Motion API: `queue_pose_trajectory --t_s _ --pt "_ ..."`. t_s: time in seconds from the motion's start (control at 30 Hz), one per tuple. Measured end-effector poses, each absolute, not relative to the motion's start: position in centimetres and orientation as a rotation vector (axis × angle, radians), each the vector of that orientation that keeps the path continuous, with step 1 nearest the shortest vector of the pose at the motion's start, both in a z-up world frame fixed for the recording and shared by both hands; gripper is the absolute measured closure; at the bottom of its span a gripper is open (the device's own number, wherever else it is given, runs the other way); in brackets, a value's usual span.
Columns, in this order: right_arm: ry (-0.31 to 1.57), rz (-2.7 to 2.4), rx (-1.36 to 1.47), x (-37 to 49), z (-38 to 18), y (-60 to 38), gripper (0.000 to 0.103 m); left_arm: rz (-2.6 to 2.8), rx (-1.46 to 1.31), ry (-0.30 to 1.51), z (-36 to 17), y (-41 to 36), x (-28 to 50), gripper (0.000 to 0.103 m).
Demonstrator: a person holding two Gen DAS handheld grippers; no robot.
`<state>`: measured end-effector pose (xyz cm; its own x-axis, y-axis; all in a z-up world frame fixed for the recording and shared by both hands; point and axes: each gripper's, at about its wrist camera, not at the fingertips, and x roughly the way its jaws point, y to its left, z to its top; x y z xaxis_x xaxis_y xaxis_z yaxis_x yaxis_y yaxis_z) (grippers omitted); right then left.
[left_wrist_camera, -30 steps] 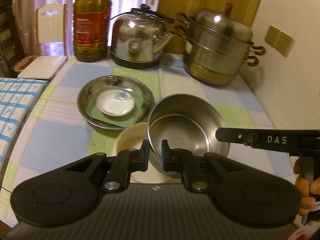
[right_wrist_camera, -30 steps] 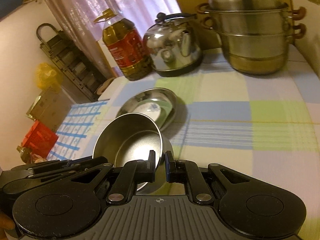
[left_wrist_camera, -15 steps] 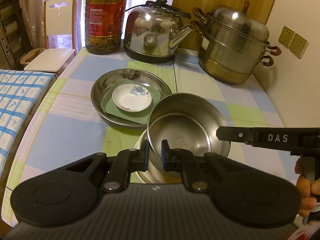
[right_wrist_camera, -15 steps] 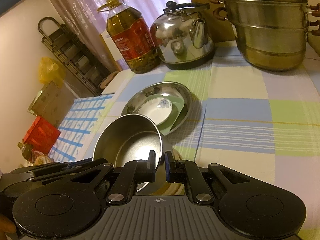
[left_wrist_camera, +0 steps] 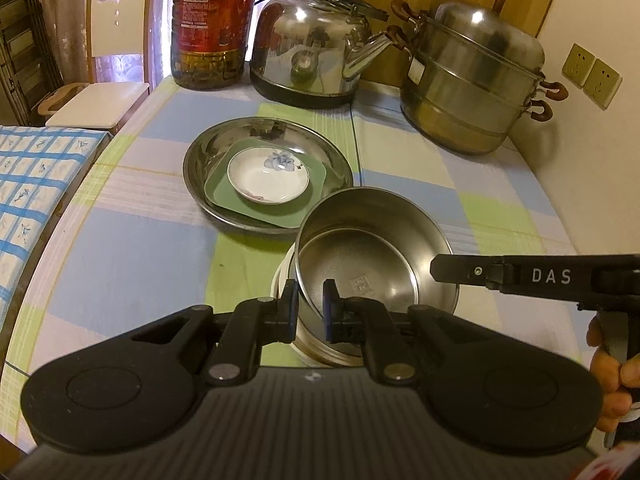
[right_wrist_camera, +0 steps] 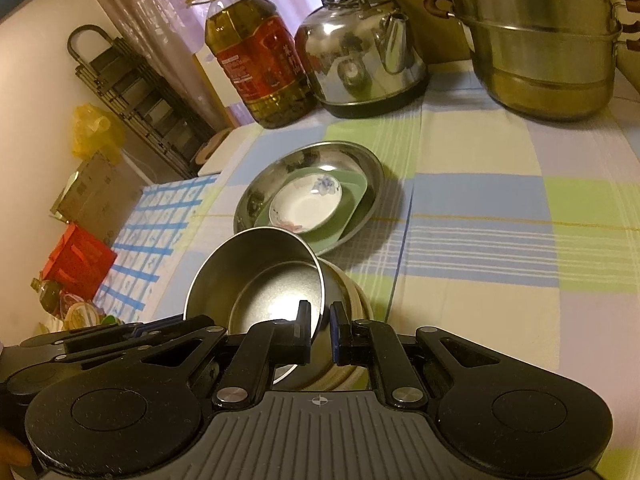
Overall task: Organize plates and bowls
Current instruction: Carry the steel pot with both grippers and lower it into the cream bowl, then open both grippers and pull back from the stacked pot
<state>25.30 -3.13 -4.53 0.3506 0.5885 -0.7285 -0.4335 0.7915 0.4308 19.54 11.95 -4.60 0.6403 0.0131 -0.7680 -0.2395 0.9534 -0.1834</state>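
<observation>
Checked cloth in blue, green and cream covered the desk (left_wrist_camera: 132, 264), with an oil bottle (left_wrist_camera: 212, 20), a kettle (left_wrist_camera: 312, 52) and a stacked steamer pot (left_wrist_camera: 472, 92) along its far edge.

I held the steel bowl (left_wrist_camera: 372, 268) by its rim with both tools. The left tool (left_wrist_camera: 310, 304) was clenched on the near rim; the right tool (right_wrist_camera: 320, 328) was clenched on the rim at the bowl's right side. The bowl sat tilted, partly inside a cream bowl (left_wrist_camera: 280, 276) on the desk, just beside the steel plate (left_wrist_camera: 200, 160) carrying a green square plate (left_wrist_camera: 224, 196) and a white saucer (left_wrist_camera: 268, 176).

To nest it well, I judged that both grips should level the rim, lower together, and release only once the bowl was seated.
</observation>
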Motion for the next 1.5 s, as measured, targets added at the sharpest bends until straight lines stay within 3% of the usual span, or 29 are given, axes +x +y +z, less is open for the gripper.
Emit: queue_pose_trajectory --t_s 0.93,0.97,1.07,1.1,1.33,1.5 --pt "1.09 0.626 0.221 26.5 -6.2 -3.1 0.092 0.159 -0.303 0.916 -5.8 12.1 20.5 0.092" --pt "1.083 0.622 0.214 26.4 -6.1 -3.2 0.089 0.161 -0.302 0.912 -5.6 12.1 20.4 0.091" --pt "1.058 0.616 0.21 26.1 -5.8 -3.5 0.065 0.164 -0.298 0.896 -5.0 12.0 20.1 0.088" --pt "1.054 0.616 0.216 26.0 -5.6 -3.7 0.061 0.164 -0.295 0.888 -4.7 11.9 20.0 0.088" --pt "1.035 0.629 0.241 24.1 -4.5 -6.0 0.056 0.165 -0.26 0.848 -2.5 11.1 17.6 0.082" --pt "1.026 0.644 0.244 22.0 -3.8 -8.1 0.045 0.174 -0.268 0.854 -2.1 10.7 15.0 0.078"
